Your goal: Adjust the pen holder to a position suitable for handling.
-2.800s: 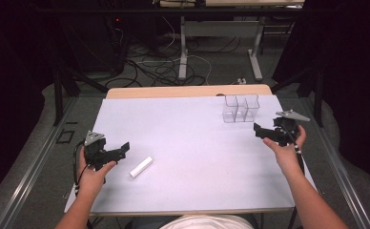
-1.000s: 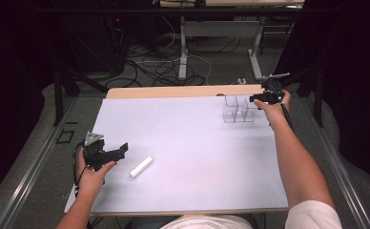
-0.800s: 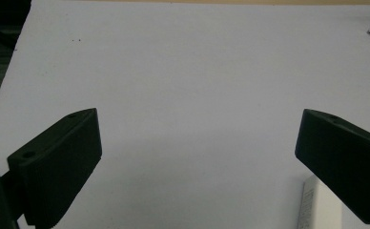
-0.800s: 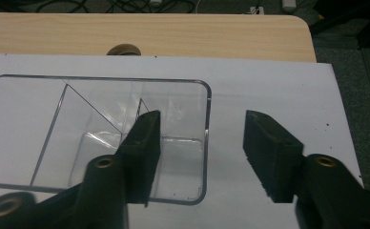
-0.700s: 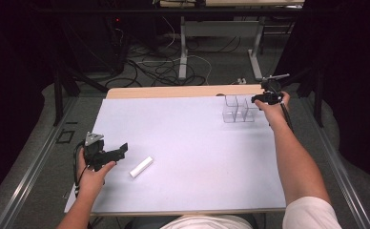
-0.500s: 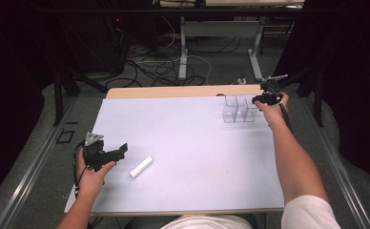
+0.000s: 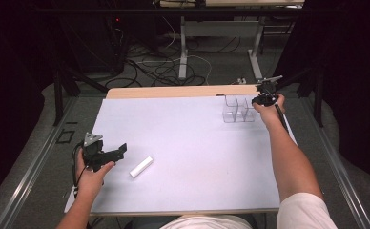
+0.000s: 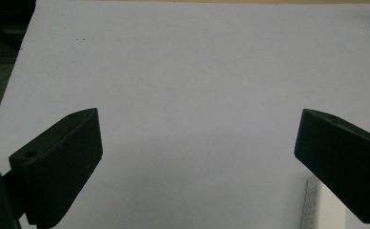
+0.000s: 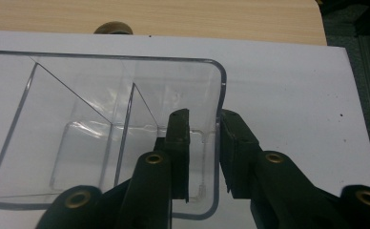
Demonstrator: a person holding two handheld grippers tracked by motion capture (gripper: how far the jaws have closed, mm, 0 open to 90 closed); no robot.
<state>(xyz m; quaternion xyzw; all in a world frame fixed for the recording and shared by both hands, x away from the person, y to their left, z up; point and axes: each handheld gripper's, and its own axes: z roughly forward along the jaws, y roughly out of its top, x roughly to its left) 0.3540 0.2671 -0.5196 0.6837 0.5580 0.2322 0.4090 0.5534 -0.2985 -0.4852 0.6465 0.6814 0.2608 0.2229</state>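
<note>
A clear plastic container (image 7: 238, 109) with several compartments stands at the table's far right. My right gripper (image 7: 260, 99) is at its right end. In the right gripper view the right gripper (image 9: 204, 117) straddles the end wall of the container (image 9: 102, 124): one jaw inside, one outside. The jaws have just been closing, and a gap still shows between the inner jaw and the wall. My left gripper (image 7: 120, 150) rests at the near left, open and empty (image 8: 197, 143). A white cylinder (image 7: 141, 167) lies just right of it, its end (image 8: 312, 205) behind the right jaw.
White paper (image 7: 183, 143) covers most of the wooden table (image 7: 173, 91), whose far strip is bare. Cables and desk legs lie on the floor beyond. A round dark object (image 9: 113, 27) sits at the paper's far edge.
Since the earliest frame my right hand has gone from the table's right side up to the container's right end, and it has held there through the later frames. The left hand has stayed put.
</note>
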